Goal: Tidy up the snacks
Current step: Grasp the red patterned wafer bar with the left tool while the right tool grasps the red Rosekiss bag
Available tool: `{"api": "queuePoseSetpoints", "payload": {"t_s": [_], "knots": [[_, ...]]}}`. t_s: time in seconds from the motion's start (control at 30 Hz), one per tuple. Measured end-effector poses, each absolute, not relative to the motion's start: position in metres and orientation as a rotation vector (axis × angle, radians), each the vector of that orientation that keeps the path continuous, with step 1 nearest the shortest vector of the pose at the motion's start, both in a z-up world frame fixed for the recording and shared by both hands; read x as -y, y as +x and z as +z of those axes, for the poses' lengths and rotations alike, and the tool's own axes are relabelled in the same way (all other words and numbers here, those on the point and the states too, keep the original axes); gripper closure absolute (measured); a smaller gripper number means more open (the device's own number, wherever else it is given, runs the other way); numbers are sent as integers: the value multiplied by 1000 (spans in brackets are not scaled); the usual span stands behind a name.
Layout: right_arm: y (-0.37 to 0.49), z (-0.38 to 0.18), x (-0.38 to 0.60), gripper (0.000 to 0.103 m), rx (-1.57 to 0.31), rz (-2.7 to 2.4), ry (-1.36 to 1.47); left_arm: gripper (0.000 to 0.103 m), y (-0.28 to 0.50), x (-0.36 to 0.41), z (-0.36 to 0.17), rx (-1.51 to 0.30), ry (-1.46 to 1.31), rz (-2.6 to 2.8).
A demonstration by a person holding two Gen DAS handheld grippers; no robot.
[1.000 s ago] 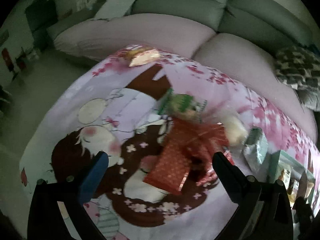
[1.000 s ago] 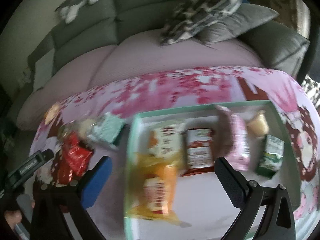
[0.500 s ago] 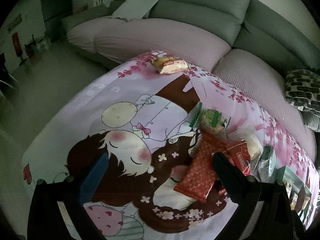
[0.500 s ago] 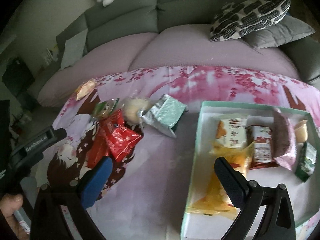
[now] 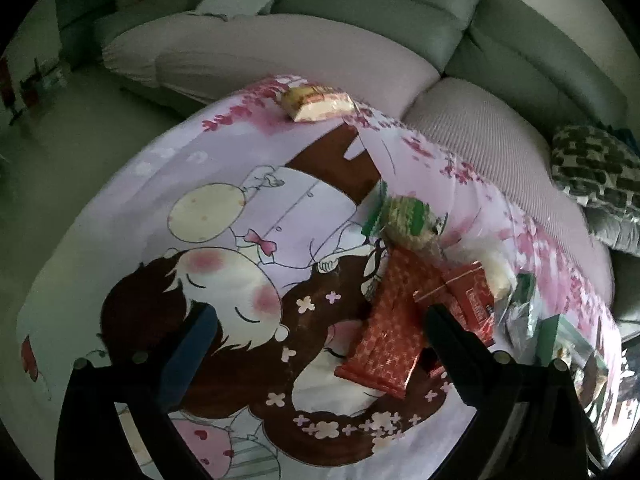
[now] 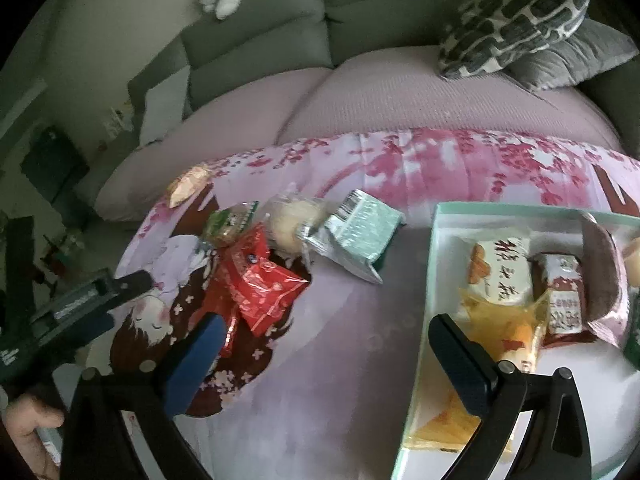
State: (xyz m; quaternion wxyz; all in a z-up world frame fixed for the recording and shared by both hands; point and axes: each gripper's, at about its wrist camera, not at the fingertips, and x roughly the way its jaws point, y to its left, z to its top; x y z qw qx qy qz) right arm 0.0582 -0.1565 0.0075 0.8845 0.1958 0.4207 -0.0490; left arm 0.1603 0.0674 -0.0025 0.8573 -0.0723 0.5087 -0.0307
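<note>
Loose snacks lie on a cartoon-print cloth. In the left wrist view my left gripper is open and empty, and a red patterned packet lies just inside its right finger. Behind that packet are a second red packet, a green-wrapped snack and a white bun. My right gripper is also open and empty, over bare cloth between the red packets and the mint box. The box holds several packets, among them a white one and a yellow one.
A mint foil packet lies by the bun. A yellow-pink snack sits alone at the cloth's far edge. Behind the cloth are a grey sofa and a patterned cushion. The left gripper body and a hand show at the lower left.
The right gripper swung left, from over the box to the cloth beside the red packets. The left gripper shifted left, so the red packets now sit by its right finger. Both stayed open.
</note>
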Motion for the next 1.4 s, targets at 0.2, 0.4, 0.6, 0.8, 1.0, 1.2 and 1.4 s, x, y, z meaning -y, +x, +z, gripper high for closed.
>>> {"api": "queuePoseSetpoints", "payload": {"t_s": [0.2, 0.4, 0.6, 0.8, 1.0, 1.2, 1.4], "knots": [[76, -3, 136, 8, -917, -55, 351, 0, 173, -71, -18, -1106, -131, -60], [109, -10, 116, 17, -969, -17, 281, 0, 186, -84, -22, -1116, -127, -27], [138, -17, 99, 28, -1015, 16, 180, 0, 194, -90, -25, -1138, -166, -50], [157, -30, 94, 32, -1063, 18, 132, 0, 200, -88, -31, -1172, -185, -69], [160, -31, 94, 39, -1053, 25, 140, 0, 200, -85, -32, -1181, -188, -81], [158, -36, 95, 45, -1058, 19, 162, 0, 201, -81, -34, -1189, -186, -100], [146, -35, 102, 48, -1049, 6, 202, 0, 202, -72, -37, -1197, -172, -121]]}}
